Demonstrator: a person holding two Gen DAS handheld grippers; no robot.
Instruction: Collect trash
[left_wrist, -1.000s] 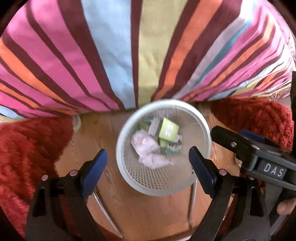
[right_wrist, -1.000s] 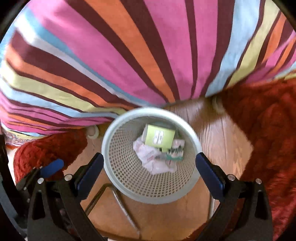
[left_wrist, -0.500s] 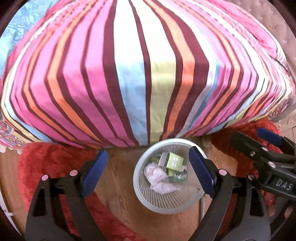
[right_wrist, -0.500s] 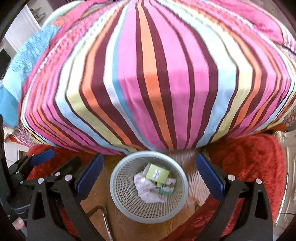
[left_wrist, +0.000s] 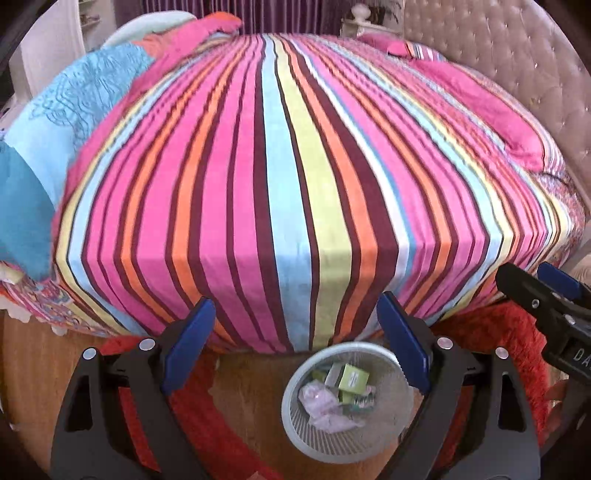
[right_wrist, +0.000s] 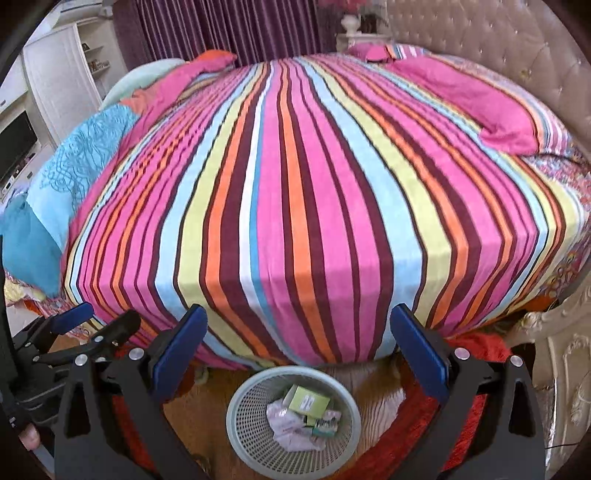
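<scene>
Plainly, the whole matter turns on the wastebasket (left_wrist: 345, 402): it sits on the wood floor just in front of the foot of the striped bed (left_wrist: 295, 184), below and ahead of both your claws. Your left gripper (left_wrist: 295, 343) stands with its jaws wide apart and nothing between them, the basket low and a little right of its centre line; your right gripper (right_wrist: 297, 349), likewise spread and empty, has the basket (right_wrist: 293, 421) almost squarely under its gap, so neither hand is clearly nearer. Inside it lie a green box (right_wrist: 308, 400), crumpled pinkish paper (right_wrist: 286, 428) and a small packet too small to read. No loose trash shows on the bedspread or the red rug (left_wrist: 495, 332); the floor behind the fingers and beside the bed is hidden.
</scene>
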